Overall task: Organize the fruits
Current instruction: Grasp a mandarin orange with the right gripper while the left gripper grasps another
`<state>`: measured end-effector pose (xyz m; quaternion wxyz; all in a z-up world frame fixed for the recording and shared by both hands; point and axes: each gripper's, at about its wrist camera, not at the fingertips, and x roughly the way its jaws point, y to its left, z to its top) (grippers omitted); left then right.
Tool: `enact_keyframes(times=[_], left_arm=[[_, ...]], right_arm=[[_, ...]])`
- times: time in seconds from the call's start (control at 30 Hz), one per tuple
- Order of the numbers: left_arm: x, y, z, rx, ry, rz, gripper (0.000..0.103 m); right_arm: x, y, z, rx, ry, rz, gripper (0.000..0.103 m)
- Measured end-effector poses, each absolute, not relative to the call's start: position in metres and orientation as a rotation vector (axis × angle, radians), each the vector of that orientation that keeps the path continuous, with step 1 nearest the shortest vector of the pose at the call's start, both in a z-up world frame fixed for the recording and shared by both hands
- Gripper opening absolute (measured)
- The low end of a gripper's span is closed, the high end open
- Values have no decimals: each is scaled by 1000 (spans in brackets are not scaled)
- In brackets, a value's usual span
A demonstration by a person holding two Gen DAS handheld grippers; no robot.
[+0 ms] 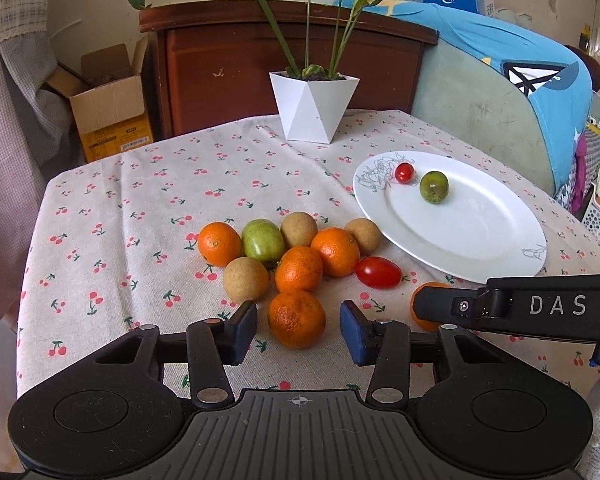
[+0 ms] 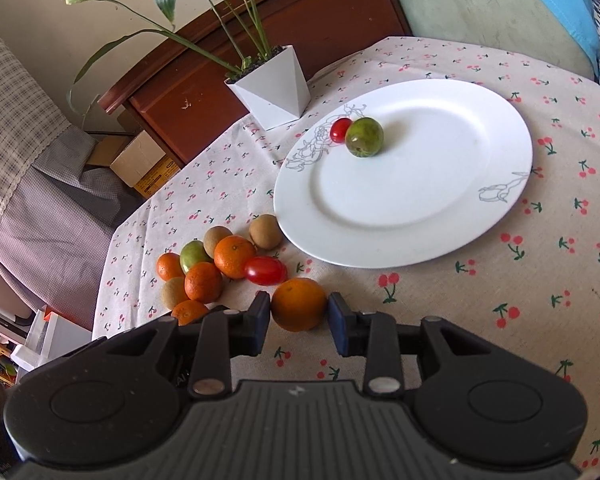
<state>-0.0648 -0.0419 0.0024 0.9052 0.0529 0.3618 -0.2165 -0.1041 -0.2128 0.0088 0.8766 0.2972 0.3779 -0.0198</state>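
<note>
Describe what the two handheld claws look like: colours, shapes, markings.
Both are matte black plastic. The left claw has two stubby fingers with dark blue pads, silver pivot rivets on its linkage arms, a ribbed grey centre plate with a small crosshair mark, and round discs either side. The right claw matches it; its side, seen from the left camera, carries pale "DAS" lettering.
</note>
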Motion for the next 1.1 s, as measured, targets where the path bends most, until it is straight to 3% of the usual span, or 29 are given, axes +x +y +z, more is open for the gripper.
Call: enact_keyframes(times=[0.23,1.1], left_arm=[[-67,-45,2,132,731,-451,27],[-60,-43,47,-55,682,-513,27]], right_arm=[[-103,-209,9,593,790,-43,32],[-113,-236,51,620,614,-73,31]])
